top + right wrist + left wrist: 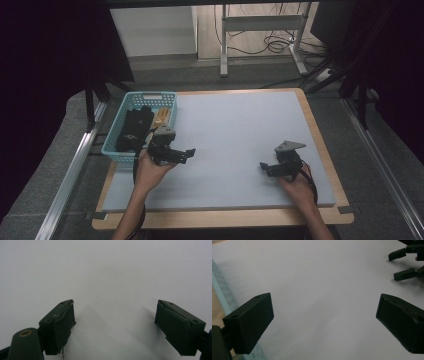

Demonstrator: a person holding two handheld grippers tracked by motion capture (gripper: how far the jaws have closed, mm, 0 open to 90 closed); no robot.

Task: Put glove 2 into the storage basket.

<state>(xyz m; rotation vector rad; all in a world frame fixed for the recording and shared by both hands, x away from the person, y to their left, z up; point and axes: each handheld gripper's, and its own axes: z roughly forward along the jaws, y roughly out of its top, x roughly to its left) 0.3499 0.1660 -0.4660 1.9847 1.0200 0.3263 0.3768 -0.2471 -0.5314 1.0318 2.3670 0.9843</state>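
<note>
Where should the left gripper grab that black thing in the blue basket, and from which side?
Judging by the high view, come from above: the basket walls block a side approach. The black item lies lengthwise, so close the left gripper across its narrow width near the middle. Its exact shape is too dark to tell.

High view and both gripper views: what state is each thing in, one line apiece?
left gripper: open, jaws wide apart, empty, over the mat beside the basket.
right gripper: open, empty, low over the mat.
blue basket: upright at the table's left edge, holding a black item and a tan item.
black item: lying inside the basket.
grey mat: flat on the table, bare between the grippers.
</note>
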